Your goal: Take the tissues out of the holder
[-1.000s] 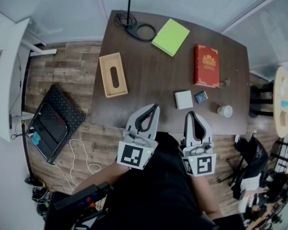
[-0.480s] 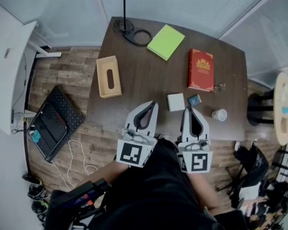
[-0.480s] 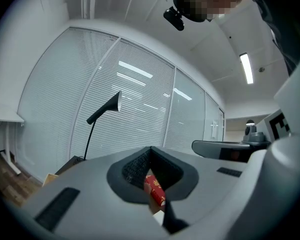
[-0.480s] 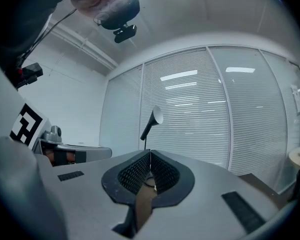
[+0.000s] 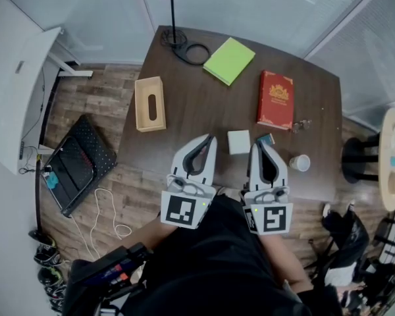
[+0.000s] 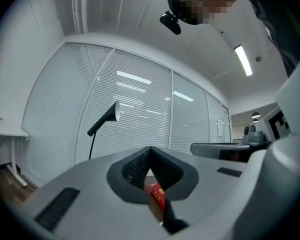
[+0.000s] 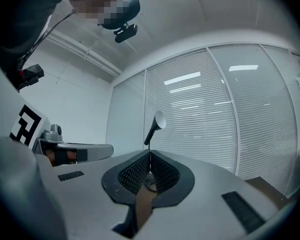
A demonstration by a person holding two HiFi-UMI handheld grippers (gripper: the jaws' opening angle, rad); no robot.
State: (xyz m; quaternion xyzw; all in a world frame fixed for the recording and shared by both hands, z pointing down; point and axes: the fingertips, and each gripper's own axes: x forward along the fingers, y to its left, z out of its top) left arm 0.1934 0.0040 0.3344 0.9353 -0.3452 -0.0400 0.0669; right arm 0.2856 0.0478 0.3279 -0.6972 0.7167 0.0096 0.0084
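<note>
The wooden tissue holder [image 5: 150, 103] lies flat near the table's left edge, its dark oval slot facing up. No tissue shows at the slot. My left gripper [image 5: 209, 139] hangs over the near edge of the dark table [image 5: 197, 110], shut and empty, well to the right of the holder. My right gripper [image 5: 257, 147] is beside it, also shut with nothing held. In the left gripper view the jaws [image 6: 150, 150] meet at the tips, with a red book [image 6: 157, 196] seen through the gap. The right gripper's jaws [image 7: 150, 155] are pressed together too.
On the table are a green book [image 5: 229, 60], a red book [image 5: 275, 99], a white square box [image 5: 238, 141], a small blue item [image 5: 265, 139], a paper cup [image 5: 299, 162], keys [image 5: 301, 124] and a lamp base with coiled cable [image 5: 184, 48]. A black panel [image 5: 76, 166] lies on the floor at the left.
Both grippers have edged forward over the table's near edge and stay shut. The white box now lies just ahead, between their tips.
</note>
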